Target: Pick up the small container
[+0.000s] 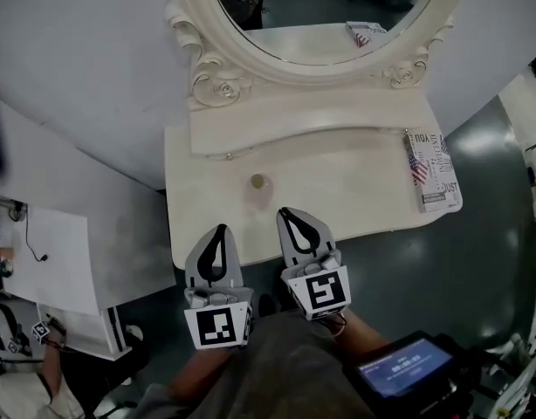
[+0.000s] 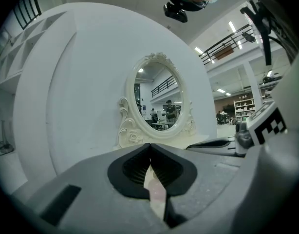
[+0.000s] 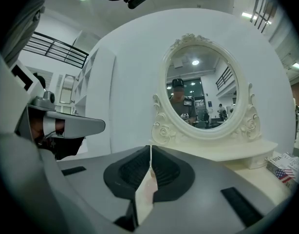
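A small round container (image 1: 258,182) with a dull gold top sits on the cream dressing table (image 1: 355,186), near its middle. My left gripper (image 1: 221,230) hovers at the table's front edge, below and left of the container, its jaws shut with nothing between them. Just right of it, my right gripper (image 1: 288,212) points at the container from a short way below, also shut and empty. The two gripper views look over closed jaws toward the oval mirror (image 2: 158,99) (image 3: 205,95); the container is hidden in both.
A carved oval mirror (image 1: 325,16) stands at the table's back on a raised ledge. A printed box with a flag pattern (image 1: 432,169) lies at the table's right edge. A white curved wall is behind; a white desk (image 1: 54,269) stands lower left.
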Demonstrator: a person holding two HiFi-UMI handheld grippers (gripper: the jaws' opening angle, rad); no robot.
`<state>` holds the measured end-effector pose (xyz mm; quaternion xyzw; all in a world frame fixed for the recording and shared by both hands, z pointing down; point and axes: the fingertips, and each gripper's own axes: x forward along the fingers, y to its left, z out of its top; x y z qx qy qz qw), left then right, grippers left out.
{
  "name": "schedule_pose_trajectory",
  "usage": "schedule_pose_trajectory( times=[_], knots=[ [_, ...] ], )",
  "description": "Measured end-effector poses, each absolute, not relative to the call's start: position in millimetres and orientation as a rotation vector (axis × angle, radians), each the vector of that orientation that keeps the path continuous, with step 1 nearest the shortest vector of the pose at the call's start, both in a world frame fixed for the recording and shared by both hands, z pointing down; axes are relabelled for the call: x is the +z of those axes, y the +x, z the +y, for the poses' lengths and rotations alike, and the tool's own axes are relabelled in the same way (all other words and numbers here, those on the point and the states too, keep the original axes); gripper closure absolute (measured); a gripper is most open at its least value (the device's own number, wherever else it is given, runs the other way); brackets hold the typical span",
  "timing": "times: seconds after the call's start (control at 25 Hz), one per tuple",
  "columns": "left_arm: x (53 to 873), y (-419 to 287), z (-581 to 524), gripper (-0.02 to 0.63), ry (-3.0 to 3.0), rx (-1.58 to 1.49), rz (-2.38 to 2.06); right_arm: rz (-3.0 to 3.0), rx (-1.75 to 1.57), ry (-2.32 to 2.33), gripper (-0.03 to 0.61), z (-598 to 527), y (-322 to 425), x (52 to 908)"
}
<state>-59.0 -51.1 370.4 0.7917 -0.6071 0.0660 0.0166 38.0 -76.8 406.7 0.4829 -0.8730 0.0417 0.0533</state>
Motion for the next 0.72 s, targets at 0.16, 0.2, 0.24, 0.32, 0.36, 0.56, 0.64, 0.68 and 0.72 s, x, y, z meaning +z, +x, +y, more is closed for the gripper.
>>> schedule_pose_trajectory(
  times=[0.16,0.2,0.24,0.32,0.36,0.56,0.64,0.68,0.72],
  knots=[
    [358.4,-54.8,-74.8,0.6,2.446,0.202,-1.954,-2.71,0.12,1.411,0.563,-105.2,36.0,397.1],
    [355.5,-54.4,-80.0,0.6,2.44,0.201,-1.971,-2.73,0.118,1.392,0.563,-111.2,34.8,394.0],
    [352.6,-54.4,-84.8,0.6,2.433,0.198,-1.989,-2.752,0.113,1.369,0.563,-116.8,33.1,390.8],
    [346.3,-55.3,-94.2,0.6,2.418,0.181,-2.034,-2.792,0.099,1.324,0.563,-127.2,29.1,384.6],
    [344.2,-56.1,-98.0,0.6,2.41,0.18,-2.053,-2.807,0.09,1.306,0.563,-132.1,27.1,381.9],
    [338.8,-61.4,-114.3,0.6,2.381,0.194,-2.083,-2.828,0.069,1.264,0.561,-155.7,19.9,377.4],
    [341.5,-66.5,-120.6,0.6,2.36,0.196,-2.091,-2.824,0.071,1.251,0.562,-163.5,16.3,379.8],
    [343.3,-69.2,-123.9,0.6,2.354,0.194,-2.092,-2.82,0.073,1.246,0.562,-167.0,13.9,381.7],
    [345.3,-71.6,-127.3,0.6,2.351,0.193,-2.088,-2.815,0.076,1.244,0.562,-170.1,11.4,384.0]
  ],
)
